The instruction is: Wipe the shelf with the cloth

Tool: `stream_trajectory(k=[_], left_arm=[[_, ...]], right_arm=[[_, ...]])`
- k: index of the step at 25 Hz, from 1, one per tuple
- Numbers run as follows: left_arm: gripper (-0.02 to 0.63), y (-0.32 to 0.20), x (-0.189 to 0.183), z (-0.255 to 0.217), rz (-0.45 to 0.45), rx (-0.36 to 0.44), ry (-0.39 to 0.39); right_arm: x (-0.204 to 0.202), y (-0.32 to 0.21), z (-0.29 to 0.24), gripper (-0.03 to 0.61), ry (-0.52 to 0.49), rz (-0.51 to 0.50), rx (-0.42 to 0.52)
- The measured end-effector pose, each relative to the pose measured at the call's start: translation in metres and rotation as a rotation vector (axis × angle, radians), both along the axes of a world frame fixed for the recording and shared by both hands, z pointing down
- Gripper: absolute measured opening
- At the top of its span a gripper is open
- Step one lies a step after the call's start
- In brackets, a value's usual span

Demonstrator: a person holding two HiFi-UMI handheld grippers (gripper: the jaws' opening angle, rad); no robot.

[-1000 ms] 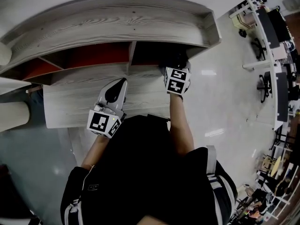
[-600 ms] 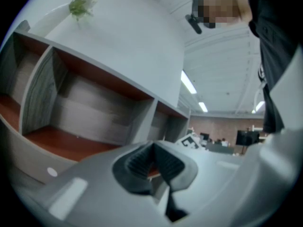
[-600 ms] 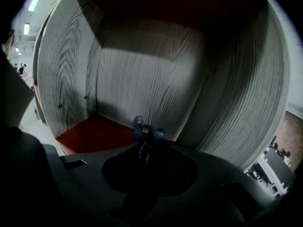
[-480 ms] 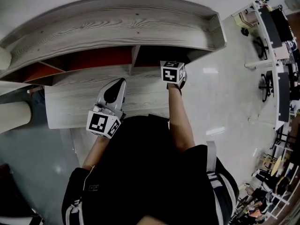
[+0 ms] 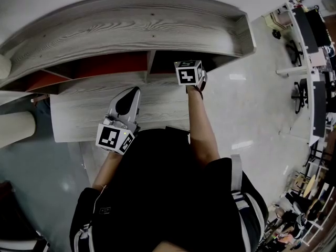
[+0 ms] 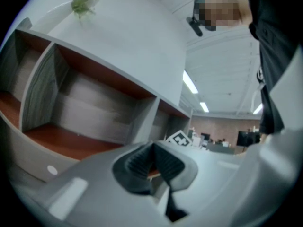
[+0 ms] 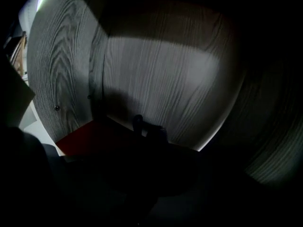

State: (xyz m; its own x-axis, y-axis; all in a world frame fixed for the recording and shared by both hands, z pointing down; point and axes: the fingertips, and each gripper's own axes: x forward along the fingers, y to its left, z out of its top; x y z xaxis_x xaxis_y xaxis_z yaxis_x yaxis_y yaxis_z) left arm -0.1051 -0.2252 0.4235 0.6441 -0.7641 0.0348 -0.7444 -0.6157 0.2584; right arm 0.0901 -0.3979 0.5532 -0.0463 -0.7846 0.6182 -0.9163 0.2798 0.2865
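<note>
Shelf [image 5: 157,25] wiping is under way on my right side. My left gripper [image 5: 135,92] hasn't budged and lies low over the lower board [image 5: 79,114], fingers pressed together on nothing. My right gripper [image 7: 149,131] has pushed deeper into the right compartment [image 5: 168,59], forearm stretched straight ahead. Its fingers look closed on the dark cloth [image 7: 137,174], so I judge the stroke is heading for the back panel.

Pale glossy floor [image 5: 252,109] across the right of the head view, catching bright glints of light. Along the right edge, white desks [image 5: 307,83] with dark monitors and a black office chair [image 5: 297,96]; cluttered racks [image 5: 307,193] at lower right. In the left gripper view, white panelled ceiling [image 6: 227,65] with strip lights [image 6: 190,82], reddish far wall [image 6: 222,128] beneath.
</note>
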Motion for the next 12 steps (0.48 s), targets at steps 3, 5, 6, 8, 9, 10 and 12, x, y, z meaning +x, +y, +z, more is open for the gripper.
stream_trajectory(k=[3, 5, 6, 8, 9, 10, 12], left_arm=[[0.003, 0.001, -0.001, 0.000, -0.013, -0.001, -0.004], [0.003, 0.003, -0.001, 0.000, -0.021, -0.001, -0.006], [0.003, 0.003, -0.001, 0.000, -0.026, -0.001, -0.008], [0.003, 0.005, -0.001, 0.001, -0.034, -0.001, -0.010], [0.003, 0.006, -0.001, 0.001, -0.038, -0.002, -0.012], [0.003, 0.007, -0.001, 0.001, -0.043, -0.002, -0.013], [0.003, 0.009, -0.001, 0.001, -0.050, -0.003, -0.015]], right_arm=[[-0.020, -0.005, 0.003, 0.054, 0.007, -0.076, -0.013], [-0.031, -0.008, 0.004, 0.054, 0.010, -0.119, -0.018], [-0.036, -0.009, 0.004, 0.054, 0.015, -0.141, -0.020], [-0.046, -0.010, 0.005, 0.054, 0.026, -0.188, -0.023], [-0.052, -0.010, 0.005, 0.054, 0.029, -0.212, -0.023], [-0.058, -0.009, 0.006, 0.054, 0.030, -0.236, -0.024], [-0.069, -0.009, 0.006, 0.054, 0.031, -0.282, -0.025]])
